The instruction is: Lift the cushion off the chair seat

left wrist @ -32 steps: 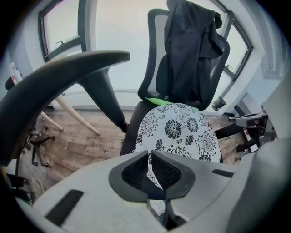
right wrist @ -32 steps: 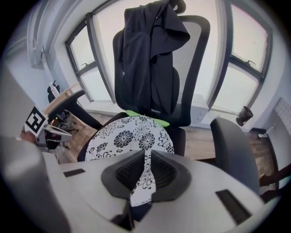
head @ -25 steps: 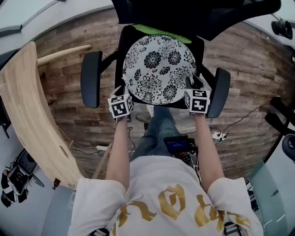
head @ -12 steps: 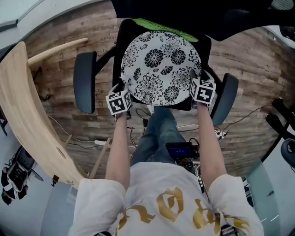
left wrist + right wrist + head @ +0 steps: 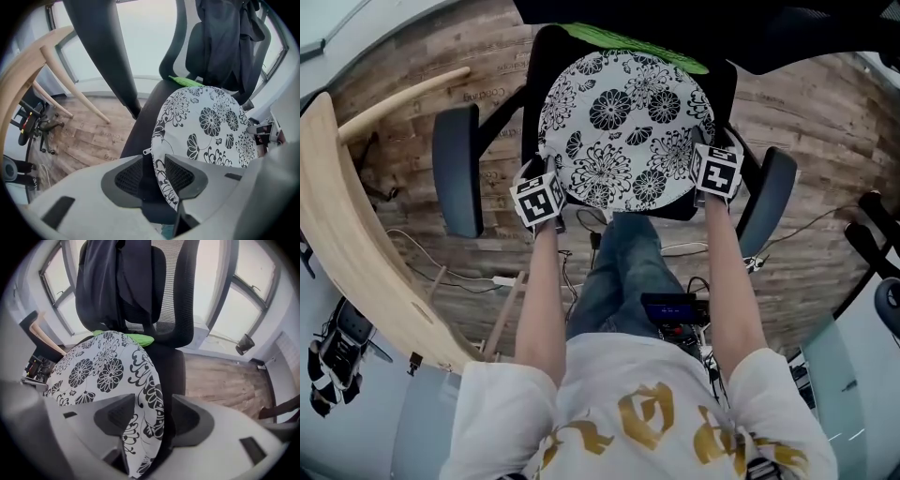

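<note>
A round white cushion (image 5: 619, 127) with black flowers lies on the black chair seat (image 5: 532, 103). My left gripper (image 5: 539, 192) is at the cushion's front left edge and my right gripper (image 5: 712, 169) at its front right edge, both pointing steeply down. In the left gripper view the cushion (image 5: 211, 126) has its rim between the opening jaws of the left gripper (image 5: 154, 176), with a gap on the left side. In the right gripper view the right gripper (image 5: 152, 418) is opening wide, and the rim of the cushion (image 5: 98, 366) stands between its pads, untouched.
Two dark armrests (image 5: 457, 169) (image 5: 769, 202) flank the seat. A green item (image 5: 628, 42) lies behind the cushion, and a dark jacket (image 5: 117, 277) hangs on the backrest. A curved wooden piece (image 5: 347, 244) stands at the left; cables (image 5: 469, 281) run over the wood floor.
Both grippers have sunk and moved forward from the cushion's front corners to alongside its rim. The cushion has stayed flat on the seat.
</note>
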Demonstrator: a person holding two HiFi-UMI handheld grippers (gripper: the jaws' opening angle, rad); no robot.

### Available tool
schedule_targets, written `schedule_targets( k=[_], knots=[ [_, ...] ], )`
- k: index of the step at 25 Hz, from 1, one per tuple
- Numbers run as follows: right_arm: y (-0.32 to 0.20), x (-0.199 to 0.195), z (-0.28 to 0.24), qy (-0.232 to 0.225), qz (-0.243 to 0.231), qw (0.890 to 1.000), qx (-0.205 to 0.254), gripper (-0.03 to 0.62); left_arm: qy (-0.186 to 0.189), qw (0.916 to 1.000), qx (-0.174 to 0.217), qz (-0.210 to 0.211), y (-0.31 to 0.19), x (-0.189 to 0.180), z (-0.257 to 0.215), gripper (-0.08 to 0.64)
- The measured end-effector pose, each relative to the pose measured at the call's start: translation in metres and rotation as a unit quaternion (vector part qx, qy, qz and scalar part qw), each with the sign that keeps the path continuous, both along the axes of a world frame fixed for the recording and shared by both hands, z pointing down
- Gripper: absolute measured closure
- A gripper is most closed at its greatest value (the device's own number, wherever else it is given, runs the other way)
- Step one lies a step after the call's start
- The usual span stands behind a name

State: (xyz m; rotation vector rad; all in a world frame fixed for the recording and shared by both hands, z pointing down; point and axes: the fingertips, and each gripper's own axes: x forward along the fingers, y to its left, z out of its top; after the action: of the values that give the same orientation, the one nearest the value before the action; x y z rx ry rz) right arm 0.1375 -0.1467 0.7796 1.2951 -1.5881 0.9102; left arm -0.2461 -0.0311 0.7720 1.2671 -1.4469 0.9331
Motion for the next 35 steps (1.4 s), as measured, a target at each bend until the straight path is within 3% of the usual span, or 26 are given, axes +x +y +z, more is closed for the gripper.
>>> schedule_targets(
  k=[6,12,18,23,32,35],
  knots=[
    [-0.001,0.001,0.007,0.019,-0.014,1.000,0.005,0.371,-0.006,1.0000,0.001,-0.002,-0.003,-0.003,0.006,0.382],
    [0.003,0.001,0.015,0.032,-0.023,0.999,-0.001,0.371,-0.048,0.9977,0.012,0.046,-0.008,-0.002,0.003,0.369],
    [0.002,0.001,0.018,0.027,-0.028,0.999,-0.011,0.370,-0.059,0.9963,0.004,0.062,-0.011,-0.002,0.009,0.359],
    [0.002,0.000,0.021,0.026,-0.030,0.999,-0.017,0.370,-0.095,0.9910,-0.003,0.094,-0.015,-0.001,0.007,0.359],
    [0.002,0.000,0.022,0.023,-0.033,0.999,-0.017,0.367,-0.082,0.9913,-0.029,0.099,-0.021,0.004,0.017,0.363],
    [0.002,0.001,0.022,0.028,-0.030,0.999,-0.015,0.368,-0.085,0.9879,-0.043,0.123,-0.022,0.008,0.017,0.383]
  ],
)
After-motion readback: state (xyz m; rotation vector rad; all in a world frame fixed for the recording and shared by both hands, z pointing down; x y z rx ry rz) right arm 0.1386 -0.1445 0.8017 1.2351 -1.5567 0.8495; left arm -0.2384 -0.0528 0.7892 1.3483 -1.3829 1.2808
